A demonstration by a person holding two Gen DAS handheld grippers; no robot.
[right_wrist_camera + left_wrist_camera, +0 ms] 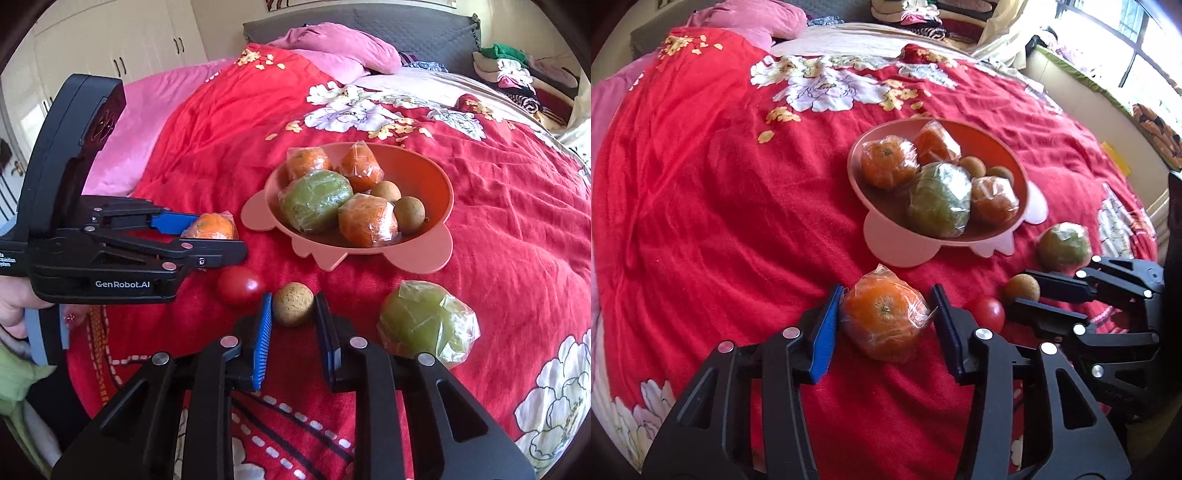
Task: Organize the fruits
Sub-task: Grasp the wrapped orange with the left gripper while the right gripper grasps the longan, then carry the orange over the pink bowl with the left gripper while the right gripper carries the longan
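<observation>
A pink bowl (pixel 860 173) (pixel 439 173) on the red bedspread holds several wrapped oranges, a wrapped green fruit and two small brown fruits. My left gripper (pixel 886 314) (pixel 216 236) is shut on a wrapped orange (pixel 886 321) (pixel 214 226) that rests on the bedspread. My right gripper (pixel 293 310) (pixel 1021 295) is open around a small brown round fruit (pixel 293 303) (pixel 1021 288), pads not touching it. A red tomato (pixel 988 314) (pixel 240 284) lies between the grippers. A wrapped green fruit (pixel 1063 242) (pixel 424 321) lies to the right.
The fruits lie on a bed with a red flowered bedspread (pixel 720 203) (pixel 517 240). Pink pillows (pixel 332 48) and a grey headboard (pixel 406 22) are at the far end. Piled clothes (pixel 517 70) lie at the far right. A window (pixel 1126 48) is on the right.
</observation>
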